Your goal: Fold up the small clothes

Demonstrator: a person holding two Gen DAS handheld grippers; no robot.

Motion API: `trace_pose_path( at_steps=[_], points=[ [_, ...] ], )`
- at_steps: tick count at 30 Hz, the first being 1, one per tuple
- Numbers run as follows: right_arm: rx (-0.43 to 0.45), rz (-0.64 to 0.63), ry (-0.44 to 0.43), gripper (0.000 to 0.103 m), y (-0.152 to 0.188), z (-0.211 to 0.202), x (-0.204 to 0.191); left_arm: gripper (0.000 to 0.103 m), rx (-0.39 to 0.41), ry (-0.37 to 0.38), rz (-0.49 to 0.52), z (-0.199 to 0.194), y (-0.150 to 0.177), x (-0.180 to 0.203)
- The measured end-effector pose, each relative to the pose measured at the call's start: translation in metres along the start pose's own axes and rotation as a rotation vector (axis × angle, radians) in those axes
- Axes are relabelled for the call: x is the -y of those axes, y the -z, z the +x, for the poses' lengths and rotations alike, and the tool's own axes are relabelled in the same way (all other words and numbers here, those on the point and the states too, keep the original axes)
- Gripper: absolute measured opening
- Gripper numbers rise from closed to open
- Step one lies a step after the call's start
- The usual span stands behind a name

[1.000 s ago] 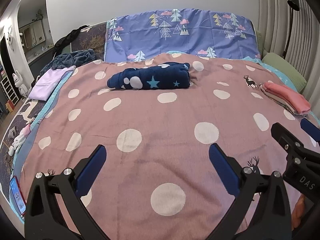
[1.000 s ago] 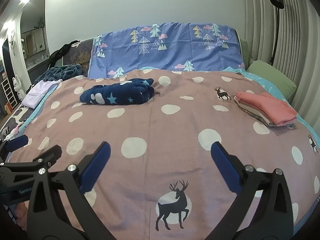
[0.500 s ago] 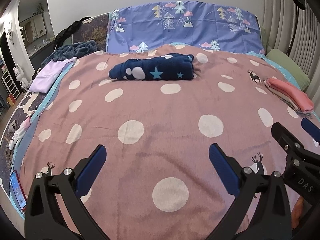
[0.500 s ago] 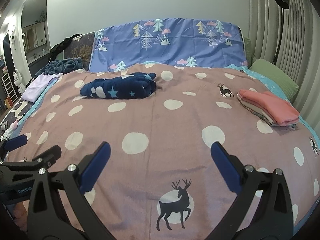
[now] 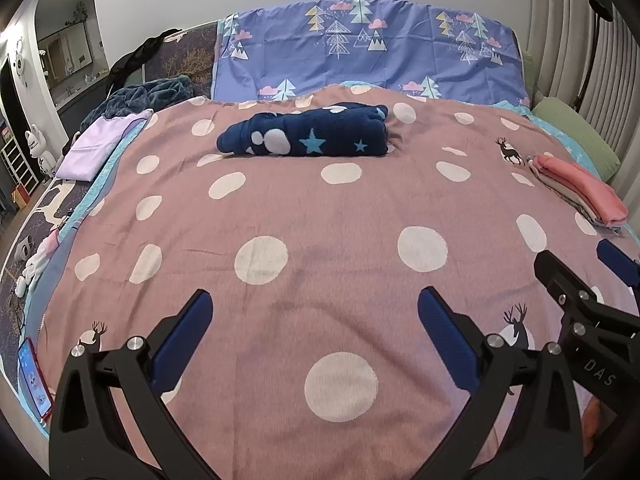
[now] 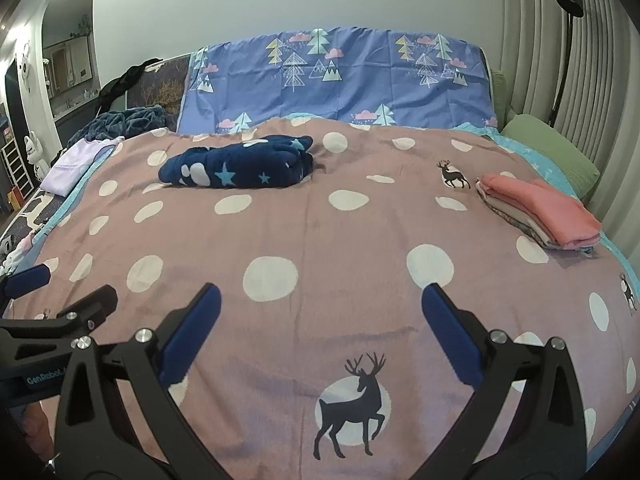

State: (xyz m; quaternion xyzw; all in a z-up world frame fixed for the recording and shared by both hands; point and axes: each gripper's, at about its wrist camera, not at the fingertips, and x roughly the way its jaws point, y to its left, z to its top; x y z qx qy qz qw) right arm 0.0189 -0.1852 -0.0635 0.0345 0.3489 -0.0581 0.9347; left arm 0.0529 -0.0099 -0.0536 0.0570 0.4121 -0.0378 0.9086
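A navy fleece garment with stars and white spots (image 5: 308,136) lies bunched near the head of the bed; it also shows in the right wrist view (image 6: 240,164). A stack of folded clothes with a pink piece on top (image 5: 580,188) sits at the right edge, also in the right wrist view (image 6: 540,208). My left gripper (image 5: 316,320) is open and empty above the near part of the pink dotted blanket (image 5: 320,220). My right gripper (image 6: 320,316) is open and empty beside it, and shows at the right in the left wrist view (image 5: 576,276).
A blue tree-print pillow cover (image 5: 360,52) stands at the headboard. A green pillow (image 6: 552,148) lies at the right. A lilac cloth (image 5: 96,144) and dark blanket (image 5: 144,96) lie at the left. A phone (image 5: 34,380) lies at the near left edge.
Both grippers have moved a little forward over the bed and tilted; the navy garment and folded stack look slightly nearer. Both grippers stay open and empty.
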Motion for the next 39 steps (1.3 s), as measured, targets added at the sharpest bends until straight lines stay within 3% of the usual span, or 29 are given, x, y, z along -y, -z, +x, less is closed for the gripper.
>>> trace_pose_path(
  at_steps=[39],
  points=[
    [-0.018,0.011,0.030,0.101,-0.002,0.003,0.010,0.102,0.018,0.009,0.007,-0.006,-0.001,0.001]
  ],
)
